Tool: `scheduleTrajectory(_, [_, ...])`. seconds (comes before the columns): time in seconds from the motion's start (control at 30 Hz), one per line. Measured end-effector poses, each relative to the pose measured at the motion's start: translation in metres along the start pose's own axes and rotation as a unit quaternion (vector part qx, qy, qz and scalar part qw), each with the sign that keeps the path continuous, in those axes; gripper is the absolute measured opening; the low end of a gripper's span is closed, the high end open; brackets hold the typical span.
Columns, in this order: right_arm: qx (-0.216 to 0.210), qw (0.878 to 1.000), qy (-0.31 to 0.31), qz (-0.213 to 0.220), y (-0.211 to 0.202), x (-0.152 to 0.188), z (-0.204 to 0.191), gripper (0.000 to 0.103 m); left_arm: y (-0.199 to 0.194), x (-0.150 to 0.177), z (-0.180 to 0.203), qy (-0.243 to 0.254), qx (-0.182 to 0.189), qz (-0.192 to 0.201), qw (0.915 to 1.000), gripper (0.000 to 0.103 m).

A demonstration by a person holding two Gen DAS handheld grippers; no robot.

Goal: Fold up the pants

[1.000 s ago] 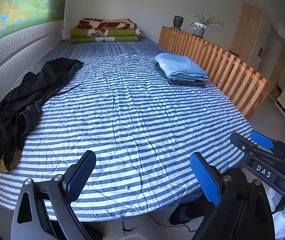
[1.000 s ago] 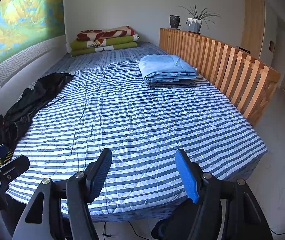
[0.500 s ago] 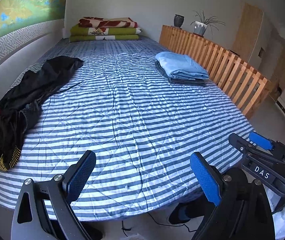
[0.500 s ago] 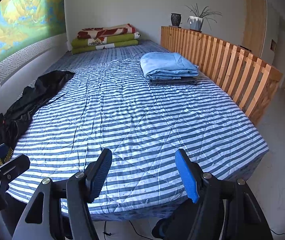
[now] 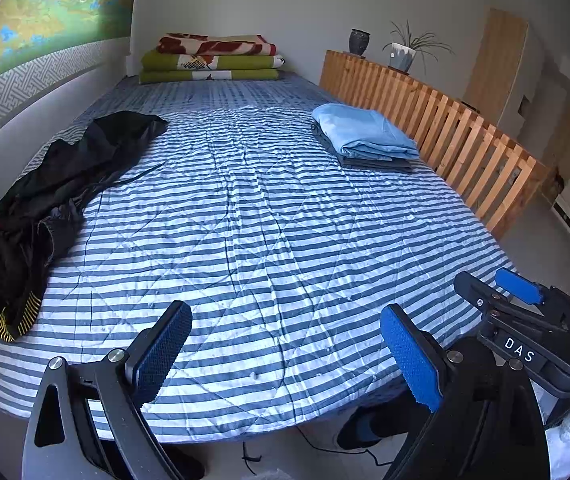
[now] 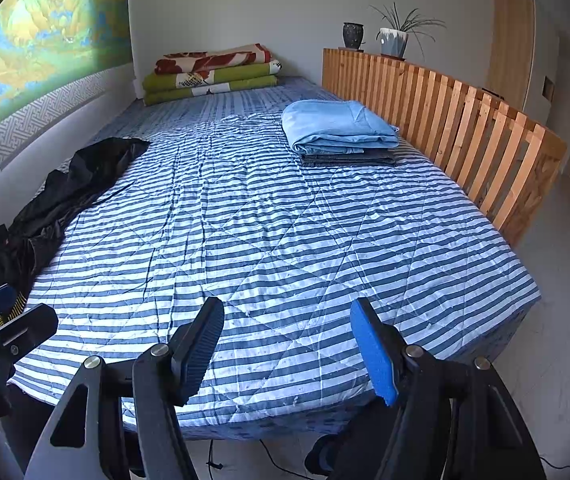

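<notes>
The black pants (image 5: 51,200) lie crumpled along the left edge of the striped bed (image 5: 269,240), well apart from both tools. The left tool (image 5: 285,354) and right tool (image 6: 287,346) hang over the near edge, jaws spread, pinching nothing. Folded blue clothes (image 6: 337,130) sit far right.

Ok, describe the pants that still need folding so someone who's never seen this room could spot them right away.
Start at the striped bed and look along the side against the wall with the green landscape hanging. The black pants lie there in a long crumpled heap. Unlike the neatly folded light blue stack by the wooden slat rail, they're dark and unfolded.
</notes>
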State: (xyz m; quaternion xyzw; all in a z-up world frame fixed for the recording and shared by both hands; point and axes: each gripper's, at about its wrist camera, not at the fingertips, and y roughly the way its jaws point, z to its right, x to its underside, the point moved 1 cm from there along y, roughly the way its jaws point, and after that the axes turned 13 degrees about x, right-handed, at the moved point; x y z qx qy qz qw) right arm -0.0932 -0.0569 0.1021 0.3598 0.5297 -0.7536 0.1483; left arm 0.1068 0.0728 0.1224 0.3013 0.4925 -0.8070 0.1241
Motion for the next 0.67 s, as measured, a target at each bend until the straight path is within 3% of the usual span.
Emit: scheduleTrajectory(0.67, [-0.004, 1.0, -0.01, -0.012, 0.012, 0.002, -0.006, 0.062, 0.011, 0.002, -0.004, -0.009, 0.006, -0.009, 0.9999, 0.097])
